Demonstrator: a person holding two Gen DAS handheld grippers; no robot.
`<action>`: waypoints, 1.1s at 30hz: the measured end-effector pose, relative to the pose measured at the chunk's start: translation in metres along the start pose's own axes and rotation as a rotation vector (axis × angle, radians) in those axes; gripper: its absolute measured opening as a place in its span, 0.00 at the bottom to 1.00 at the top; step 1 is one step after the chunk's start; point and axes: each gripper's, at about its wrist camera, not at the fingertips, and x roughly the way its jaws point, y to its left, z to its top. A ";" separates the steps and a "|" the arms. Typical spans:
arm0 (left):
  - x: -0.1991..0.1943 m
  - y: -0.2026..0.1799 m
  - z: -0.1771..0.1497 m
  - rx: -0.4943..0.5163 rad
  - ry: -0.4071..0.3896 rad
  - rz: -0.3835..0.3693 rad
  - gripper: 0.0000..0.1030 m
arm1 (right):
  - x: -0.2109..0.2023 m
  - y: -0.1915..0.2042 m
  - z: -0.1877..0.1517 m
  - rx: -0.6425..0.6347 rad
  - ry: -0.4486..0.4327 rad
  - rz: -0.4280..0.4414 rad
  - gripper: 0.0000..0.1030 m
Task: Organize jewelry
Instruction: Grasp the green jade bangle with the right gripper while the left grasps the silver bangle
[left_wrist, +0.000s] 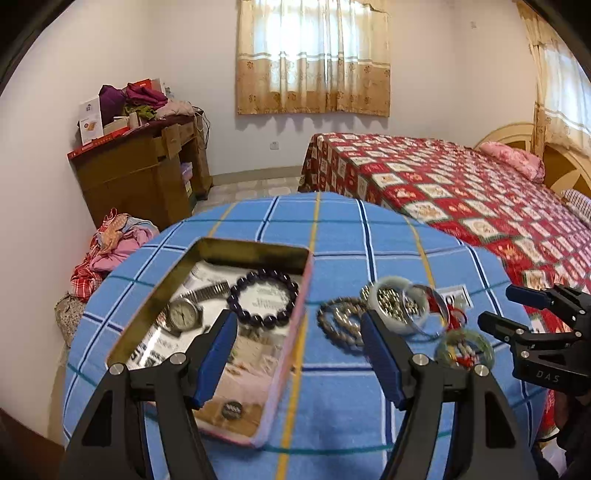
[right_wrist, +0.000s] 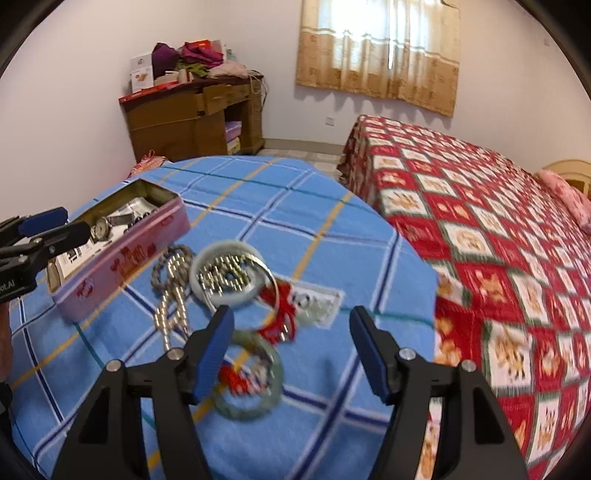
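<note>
An open pink tin (left_wrist: 255, 245) (right_wrist: 122, 266) sits on the blue plaid table (left_wrist: 351, 387). It holds a wristwatch (left_wrist: 183, 314) (right_wrist: 99, 229) and a purple bead bracelet (left_wrist: 262, 297). Loose beside it lie a silver bead chain (left_wrist: 340, 321) (right_wrist: 173, 291), a white bangle (left_wrist: 391, 306) (right_wrist: 225, 275), a small clear bag (right_wrist: 317, 301) and a green bangle with red tassels (left_wrist: 465, 349) (right_wrist: 255, 376). My left gripper (left_wrist: 298, 319) (right_wrist: 74, 221) hovers open over the tin's right wall, empty. My right gripper (right_wrist: 291, 314) (left_wrist: 496, 306) is open above the green bangle, its pads not touching it.
A bed with a red patchwork quilt (left_wrist: 461, 192) (right_wrist: 498, 240) stands close to the table's right side. A wooden desk piled with clothes (left_wrist: 140, 162) (right_wrist: 192, 114) is against the far wall. A heap of clothes (left_wrist: 110, 243) lies left of the table.
</note>
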 end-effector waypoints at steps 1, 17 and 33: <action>-0.001 -0.003 -0.003 -0.001 -0.002 0.003 0.67 | 0.000 -0.001 -0.005 0.003 0.006 -0.008 0.66; 0.007 -0.028 -0.018 0.010 0.032 -0.029 0.60 | 0.021 -0.001 -0.026 -0.024 0.060 0.002 0.30; 0.046 -0.062 -0.009 0.052 0.108 -0.131 0.53 | 0.026 0.004 -0.028 -0.022 0.055 0.060 0.12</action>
